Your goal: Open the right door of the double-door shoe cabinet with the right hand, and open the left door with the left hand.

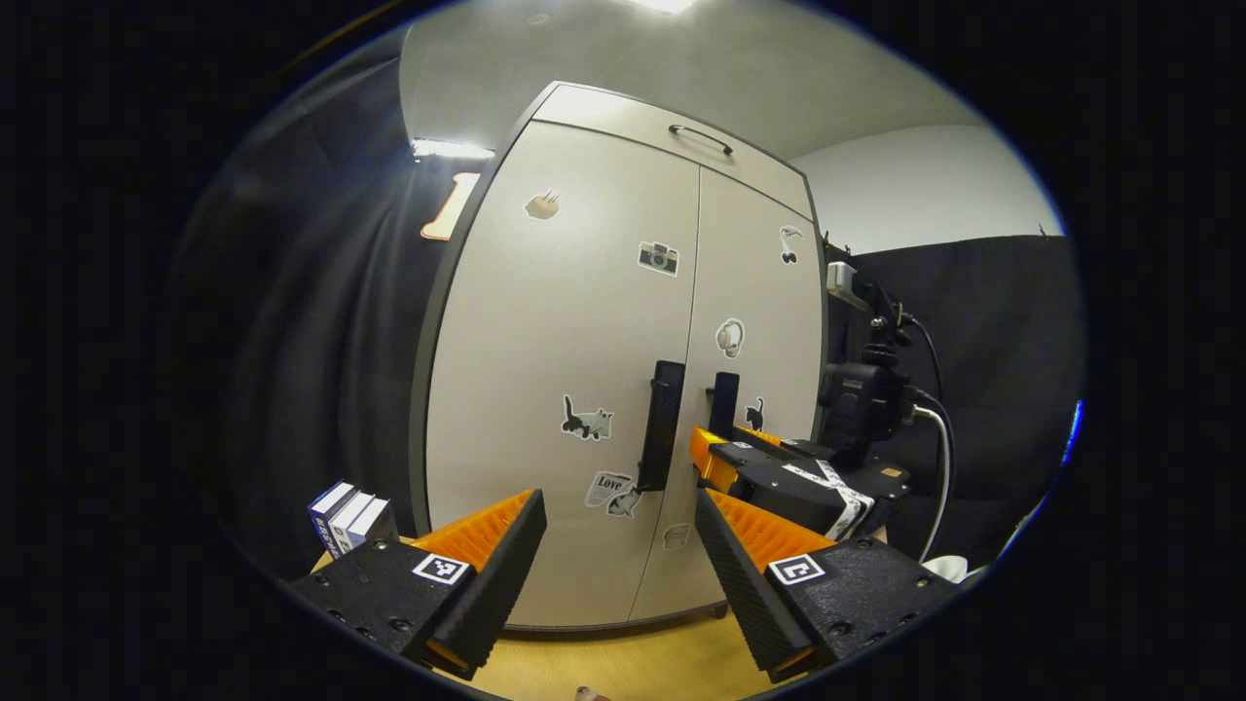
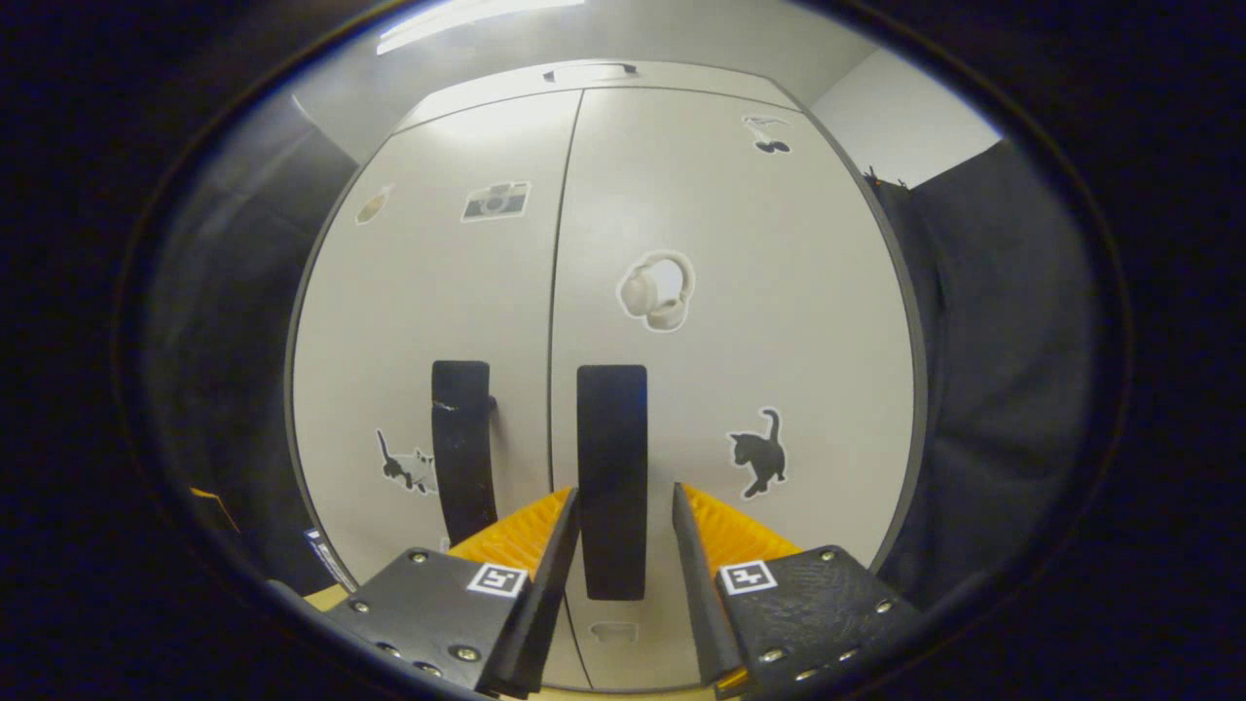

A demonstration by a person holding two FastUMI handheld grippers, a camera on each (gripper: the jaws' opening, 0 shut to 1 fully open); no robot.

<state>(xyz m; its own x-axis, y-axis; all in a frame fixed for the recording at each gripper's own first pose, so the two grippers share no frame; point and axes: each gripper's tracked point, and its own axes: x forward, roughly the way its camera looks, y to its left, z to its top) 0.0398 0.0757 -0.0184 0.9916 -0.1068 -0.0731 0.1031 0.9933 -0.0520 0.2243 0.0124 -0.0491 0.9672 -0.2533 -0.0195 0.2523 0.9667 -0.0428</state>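
- The shoe cabinet (image 1: 584,321) is seen standing on the floor, both doors closed.
- The right gripper (image 2: 623,531) is held at the right door's handle (image 2: 611,467); its jaws are spread, one either side of the handle, contact not discernible.
- The left gripper (image 1: 620,531) is held back from the left door's handle (image 1: 662,424), jaws spread, nothing between them.
- Books (image 1: 348,516) are noted left of the cabinet.

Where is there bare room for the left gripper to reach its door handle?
Free: the bare left door face beside the left handle. Crowded: past the seam, where the right gripper sits at the right handle, its fingers straddling it.
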